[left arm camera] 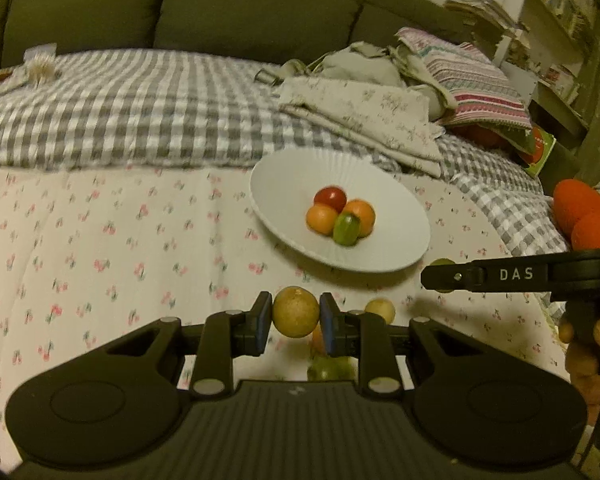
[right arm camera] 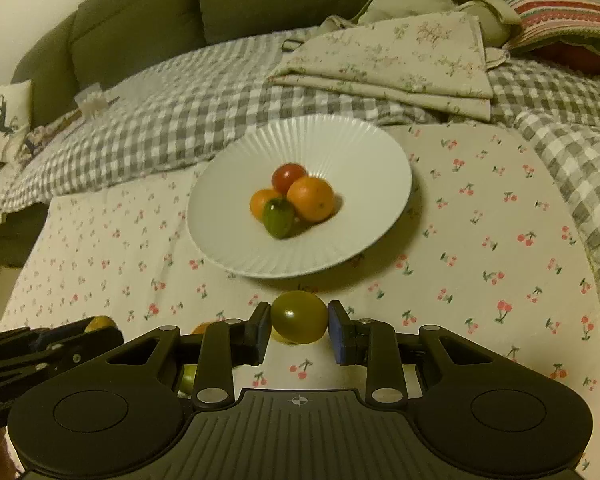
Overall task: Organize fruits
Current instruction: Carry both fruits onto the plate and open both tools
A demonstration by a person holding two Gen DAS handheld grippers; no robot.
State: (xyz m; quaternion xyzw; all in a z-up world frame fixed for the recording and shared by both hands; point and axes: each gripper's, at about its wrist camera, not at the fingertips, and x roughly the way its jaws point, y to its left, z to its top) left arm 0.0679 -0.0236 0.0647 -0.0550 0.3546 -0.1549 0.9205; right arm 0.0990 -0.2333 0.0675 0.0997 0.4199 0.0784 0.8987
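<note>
A white ribbed plate (left arm camera: pixel 396 248) (right arm camera: pixel 228 240) on the cherry-print cloth holds a red tomato (left arm camera: pixel 330 197) (right arm camera: pixel 287 174), two orange fruits (left arm camera: pixel 322 219) (right arm camera: pixel 311 199) and a green one (left arm camera: pixel 346 229) (right arm camera: pixel 278 218). My left gripper (left arm camera: pixel 295 314) is shut on a yellow-brown round fruit (left arm camera: pixel 295 312), in front of the plate. My right gripper (right arm camera: pixel 299 318) is shut on an olive-green tomato (right arm camera: pixel 299 316); it shows from the side in the left view (left arm camera: pixel 440 276). A small yellow fruit (left arm camera: pixel 380 310), an orange one (left arm camera: pixel 318 340) and a green one (left arm camera: pixel 328 368) lie loose on the cloth.
Folded floral cloths (left arm camera: pixel 360 116) (right arm camera: pixel 392 64) and a striped cushion (left arm camera: pixel 476 80) lie behind the plate on a grey checked blanket (left arm camera: pixel 120 108). A green sofa back (left arm camera: pixel 180 8) stands beyond. Orange objects (left arm camera: pixel 584 216) sit at the right edge, shelves (left arm camera: pixel 560 20) beyond.
</note>
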